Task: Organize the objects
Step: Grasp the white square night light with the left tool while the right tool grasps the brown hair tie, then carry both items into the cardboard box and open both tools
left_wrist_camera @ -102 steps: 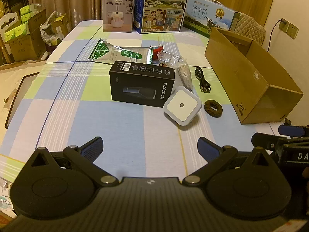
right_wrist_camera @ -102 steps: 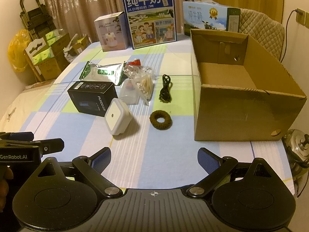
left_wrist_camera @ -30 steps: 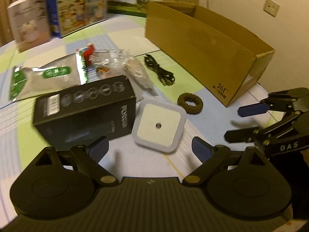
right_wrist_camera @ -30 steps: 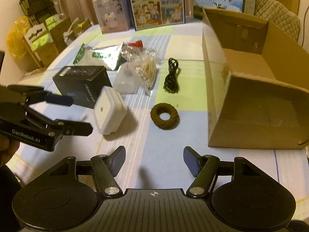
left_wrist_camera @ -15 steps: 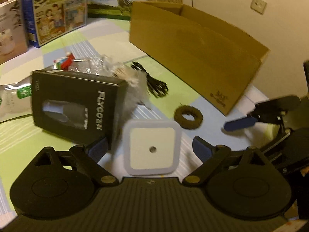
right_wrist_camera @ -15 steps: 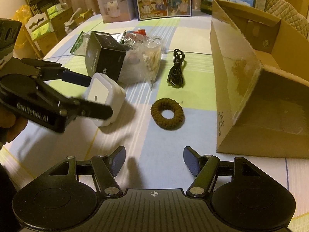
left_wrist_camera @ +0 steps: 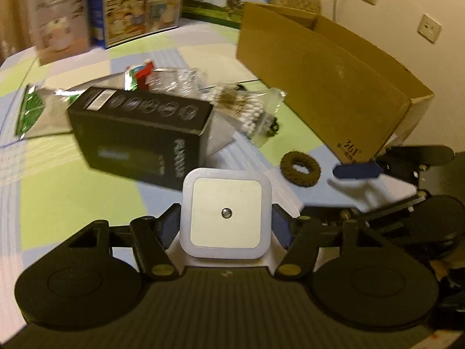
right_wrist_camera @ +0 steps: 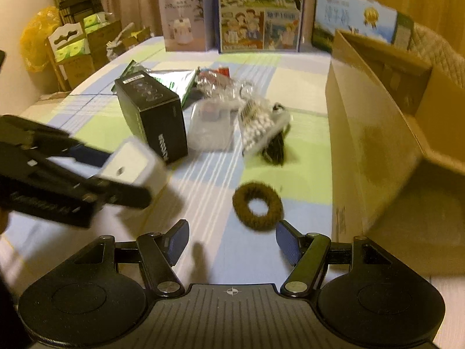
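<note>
- White and square, the night light (left_wrist_camera: 226, 213) sat clamped between the blue pads of the left gripper (left_wrist_camera: 226, 224), its face to the camera; half a second earlier it lay on the table with those fingers wide around it.
- In the right wrist view the light (right_wrist_camera: 132, 165) appeared lifted off the cloth, blurred with motion, so the pick looked done and the carry begun.
- Right gripper (right_wrist_camera: 232, 240) hung with its fingers spread wide, holding nothing, low over the table (right_wrist_camera: 221, 174) and just short of the brown ring (right_wrist_camera: 257, 205).
- That ring lay flat and untouched, near the foot of the cardboard box (right_wrist_camera: 375, 157).
- Beyond it the bag of cotton swabs (right_wrist_camera: 261, 126) lay partly over the black cable (right_wrist_camera: 274, 148), with a clear plastic case (right_wrist_camera: 210, 128) beside them.
- Black carton (left_wrist_camera: 139, 133) stood nearer the left gripper, tilted and blurred in that view; compared with a second before it had turned, perhaps nudged during the grasp.
- Behind it lay a green-and-silver pouch (left_wrist_camera: 32, 110) and a crinkled clear bag (left_wrist_camera: 174, 80).
- Farthest back, three printed cartons stood along the table's edge.
- My judgement: the open box was the likely home for the loose items, so the light needed carrying right and over its near wall; the ring seemed the right gripper's natural target.
</note>
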Demonstrator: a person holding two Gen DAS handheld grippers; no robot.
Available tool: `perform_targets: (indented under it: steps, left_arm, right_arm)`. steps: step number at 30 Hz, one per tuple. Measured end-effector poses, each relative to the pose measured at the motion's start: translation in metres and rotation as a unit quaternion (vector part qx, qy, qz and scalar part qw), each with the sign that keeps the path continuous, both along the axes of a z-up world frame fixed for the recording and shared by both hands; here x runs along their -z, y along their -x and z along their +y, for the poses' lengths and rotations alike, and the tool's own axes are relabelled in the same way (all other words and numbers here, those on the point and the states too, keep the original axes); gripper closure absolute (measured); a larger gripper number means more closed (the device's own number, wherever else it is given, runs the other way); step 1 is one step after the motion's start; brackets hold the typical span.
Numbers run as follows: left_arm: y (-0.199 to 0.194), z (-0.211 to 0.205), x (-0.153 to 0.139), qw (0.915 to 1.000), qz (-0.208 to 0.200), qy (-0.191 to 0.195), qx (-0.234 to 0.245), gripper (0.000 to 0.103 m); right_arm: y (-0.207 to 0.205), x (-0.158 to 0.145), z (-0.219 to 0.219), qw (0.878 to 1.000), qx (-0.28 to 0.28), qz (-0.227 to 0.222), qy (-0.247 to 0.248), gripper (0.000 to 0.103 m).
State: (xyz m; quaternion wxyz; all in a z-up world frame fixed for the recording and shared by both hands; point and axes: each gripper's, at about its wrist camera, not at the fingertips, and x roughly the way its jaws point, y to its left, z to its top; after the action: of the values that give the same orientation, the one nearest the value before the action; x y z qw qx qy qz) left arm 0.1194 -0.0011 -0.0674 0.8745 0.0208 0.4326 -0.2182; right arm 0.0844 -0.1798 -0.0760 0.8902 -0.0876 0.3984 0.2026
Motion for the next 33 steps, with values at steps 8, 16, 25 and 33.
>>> perform_targets:
  steps: [8, 16, 25, 33]
  left_arm:
    - [0.008, 0.002, 0.001, 0.9998, 0.002, -0.009, -0.016, 0.042]
    - [0.013, -0.007, 0.007, 0.9993, -0.007, -0.030, -0.020, 0.042]
    - [0.023, -0.012, -0.010, 0.9986, -0.008, -0.035, -0.039, 0.042]
    - [0.029, -0.039, -0.063, 0.9983, -0.044, -0.026, -0.030, 0.042]
  right_arm:
    - [-0.027, 0.015, 0.015, 0.998, 0.029, -0.033, 0.041, 0.040]
    - [-0.032, 0.015, 0.008, 0.999, 0.049, -0.001, 0.005, 0.087]
    - [-0.006, -0.019, 0.005, 0.999, 0.032, -0.034, -0.007, 0.087]
    - [0.015, -0.096, -0.037, 0.990, 0.069, -0.120, -0.032, 0.087]
